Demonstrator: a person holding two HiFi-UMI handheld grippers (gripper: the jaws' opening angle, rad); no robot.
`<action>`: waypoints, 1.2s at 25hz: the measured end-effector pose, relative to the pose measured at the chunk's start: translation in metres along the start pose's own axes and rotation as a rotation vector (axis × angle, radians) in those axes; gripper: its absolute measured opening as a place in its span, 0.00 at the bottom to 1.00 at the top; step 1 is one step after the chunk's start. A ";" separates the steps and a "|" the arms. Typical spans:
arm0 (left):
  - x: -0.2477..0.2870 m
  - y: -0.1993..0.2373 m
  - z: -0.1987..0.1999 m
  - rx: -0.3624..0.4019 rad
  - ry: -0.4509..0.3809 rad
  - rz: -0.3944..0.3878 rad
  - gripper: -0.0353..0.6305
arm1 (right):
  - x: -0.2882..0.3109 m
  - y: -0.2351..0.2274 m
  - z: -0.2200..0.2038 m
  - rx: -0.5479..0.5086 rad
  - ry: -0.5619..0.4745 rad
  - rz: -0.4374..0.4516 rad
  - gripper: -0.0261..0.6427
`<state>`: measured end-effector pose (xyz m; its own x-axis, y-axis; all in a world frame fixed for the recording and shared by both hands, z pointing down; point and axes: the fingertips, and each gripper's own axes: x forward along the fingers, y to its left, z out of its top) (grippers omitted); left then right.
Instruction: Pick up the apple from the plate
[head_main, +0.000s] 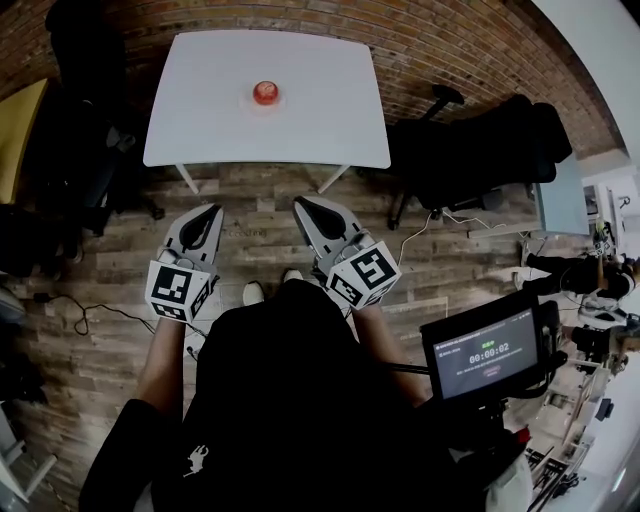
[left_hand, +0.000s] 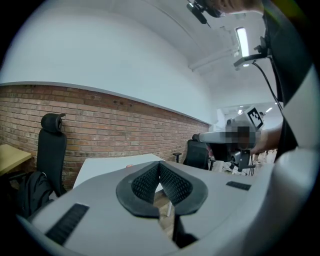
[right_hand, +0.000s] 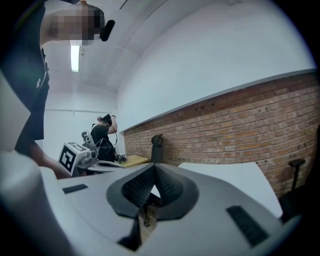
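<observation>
A red apple (head_main: 265, 92) sits on a small plate (head_main: 266, 103) near the far middle of a white table (head_main: 200, 120). Both grippers hang over the wooden floor, short of the table's near edge and well apart from the apple. My left gripper (head_main: 210, 210) is shut with nothing between its pads, and in the left gripper view its jaws (left_hand: 160, 165) meet at the tips with the table (left_hand: 105, 167) beyond. My right gripper (head_main: 303, 203) is also shut and empty. The right gripper view shows its tips (right_hand: 154, 166) touching and the table (right_hand: 235, 180) to the right.
A black office chair (head_main: 480, 150) stands right of the table, and dark chairs and bags (head_main: 90, 160) stand to its left. A yellow desk (head_main: 20, 125) lies at far left. A monitor on a stand (head_main: 490, 355) is at my right. Cables (head_main: 90, 320) trail over the floor.
</observation>
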<state>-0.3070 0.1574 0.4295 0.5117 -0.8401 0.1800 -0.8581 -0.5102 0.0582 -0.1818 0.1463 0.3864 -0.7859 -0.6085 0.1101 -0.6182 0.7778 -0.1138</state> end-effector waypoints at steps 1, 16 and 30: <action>-0.002 0.001 -0.001 -0.004 0.002 0.002 0.06 | 0.001 0.001 0.000 0.003 0.002 0.001 0.04; -0.018 0.004 -0.011 -0.016 0.027 0.018 0.06 | 0.010 0.012 -0.002 0.019 -0.002 0.032 0.04; 0.028 0.015 -0.001 -0.001 0.023 0.020 0.06 | 0.028 -0.033 -0.009 0.054 0.012 0.042 0.04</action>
<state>-0.3055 0.1265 0.4367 0.4937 -0.8455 0.2034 -0.8679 -0.4936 0.0551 -0.1836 0.1051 0.4017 -0.8108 -0.5737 0.1158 -0.5853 0.7924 -0.1720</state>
